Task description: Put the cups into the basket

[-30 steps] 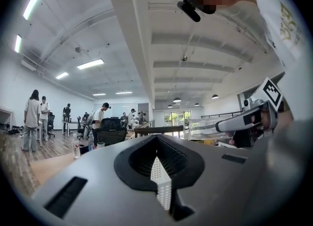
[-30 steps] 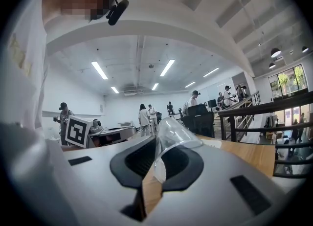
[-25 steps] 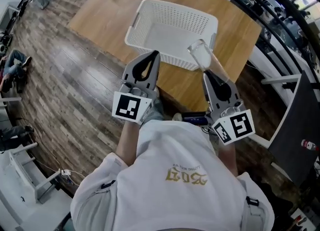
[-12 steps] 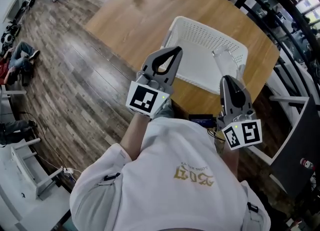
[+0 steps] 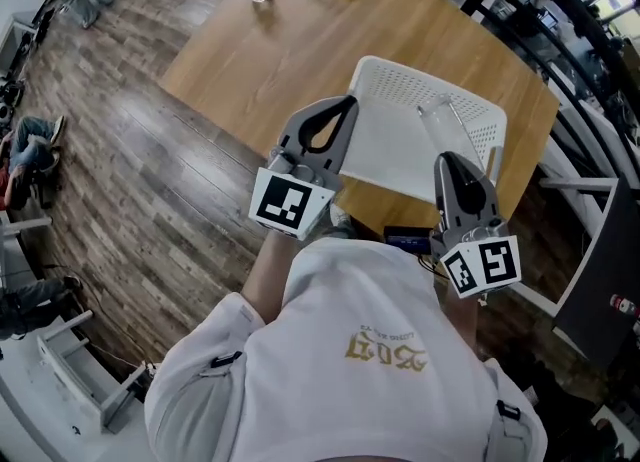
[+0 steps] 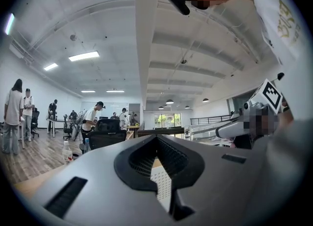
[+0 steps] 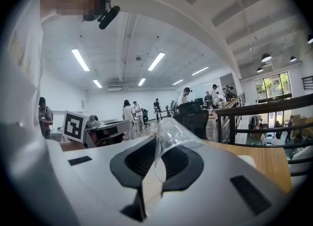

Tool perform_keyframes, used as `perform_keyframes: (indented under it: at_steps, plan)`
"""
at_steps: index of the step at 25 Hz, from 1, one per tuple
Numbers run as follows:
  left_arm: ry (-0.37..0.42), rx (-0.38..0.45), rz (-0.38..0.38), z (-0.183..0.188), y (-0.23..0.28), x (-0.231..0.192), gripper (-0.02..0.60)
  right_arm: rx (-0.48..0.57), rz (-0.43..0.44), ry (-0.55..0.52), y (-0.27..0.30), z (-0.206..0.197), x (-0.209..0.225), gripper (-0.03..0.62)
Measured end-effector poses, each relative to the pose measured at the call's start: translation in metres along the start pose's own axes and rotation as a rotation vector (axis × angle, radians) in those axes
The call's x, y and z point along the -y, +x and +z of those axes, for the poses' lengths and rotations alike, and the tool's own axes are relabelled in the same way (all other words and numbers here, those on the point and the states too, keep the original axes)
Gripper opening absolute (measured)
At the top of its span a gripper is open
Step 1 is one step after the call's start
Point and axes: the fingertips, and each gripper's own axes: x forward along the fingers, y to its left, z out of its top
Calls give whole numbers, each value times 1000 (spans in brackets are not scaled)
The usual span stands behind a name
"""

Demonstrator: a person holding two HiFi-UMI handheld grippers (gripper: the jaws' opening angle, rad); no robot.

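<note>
One cup [image 5: 440, 125], clamped between the jaws of the right claw [image 5: 452, 158] and sticking out past the claw's tips, over the inside of the white basket [image 5: 395, 182] just ahead. Second entry, left claw [image 5: 343, 105]: jaws together, nothing in them, basket edge at its tips.
Handling: lower the right claw inside the walls before parting the jaws; dropped from high, so light a cup would likely bounce.
Appearance: clear, thin-walled, empty, tilted.
</note>
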Motion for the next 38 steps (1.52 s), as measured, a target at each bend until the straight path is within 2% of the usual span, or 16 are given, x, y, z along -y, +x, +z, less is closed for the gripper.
perform_keyframes:
  at_steps: [4, 12, 18, 22, 29, 38]
  plan:
    - [-29, -24, -35, -10, 5, -1, 8, -7, -32, -1, 0, -1, 0, 32]
    - [-6, -30, -77, -11, 15, 19, 8, 25, -98, 4, -24, 4, 16, 32]
    - [-1, -30, -62, -7, 21, 23, 8, 35, -93, -2, -30, 6, 24, 32]
    - [12, -25, -80, -11, 25, 25, 6, 16, -86, -19, -30, 4, 24, 32]
    - [27, -64, -107, -19, 43, 31, 8, -10, -70, -50, -30, 3, 30, 32]
    - [47, -92, -129, -28, 64, 36, 8, -16, -88, -53, -18, -3, 62, 32]
